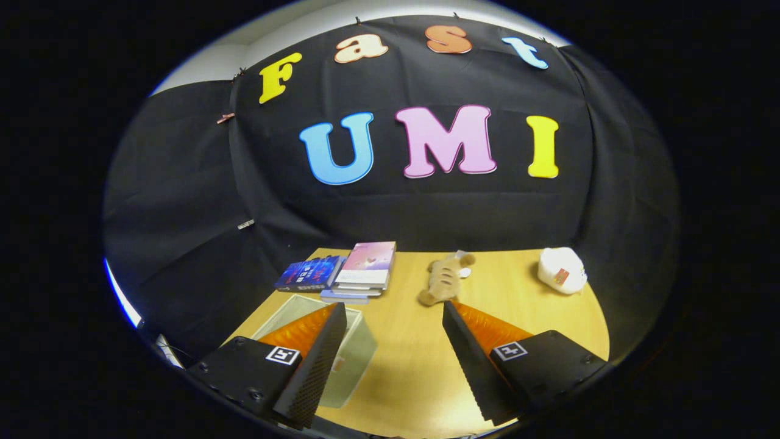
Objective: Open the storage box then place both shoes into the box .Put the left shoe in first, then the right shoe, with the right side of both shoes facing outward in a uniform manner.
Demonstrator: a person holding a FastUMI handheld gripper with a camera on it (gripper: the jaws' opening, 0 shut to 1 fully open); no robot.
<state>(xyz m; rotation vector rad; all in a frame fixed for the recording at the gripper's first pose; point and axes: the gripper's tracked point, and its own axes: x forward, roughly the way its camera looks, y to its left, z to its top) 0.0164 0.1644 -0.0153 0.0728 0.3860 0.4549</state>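
Holding the gripper (pixel 395 311) above a wooden table (pixel 414 366), you are keeping its two fingers spread wide apart, with nothing between them but bare tabletop. The black, textured inner faces of the fingers are angling toward each other, orange panels showing on their outer sides, and a small square marker is sitting on each black finger base.

A translucent storage box (pixel 356 353) is lying under and just behind your left finger, which is covering much of it; its pale rim is showing on both sides of that finger. Whether its lid is on or off cannot be told from here.

Beyond the left fingertip, a short stack of books (pixel 365 271) is resting near the far edge of the table, with a dark blue book (pixel 311 273) lying just beside it on the left. Just ahead of the right fingertip, a small tan plush toy (pixel 445 279) is lying on the wood. Farther off, beyond the right finger and well apart from the toy, a white rounded object (pixel 560 270) with a small red patch is sitting near the table's far corner.

Black cloth is hanging behind the table as the booth's wall.
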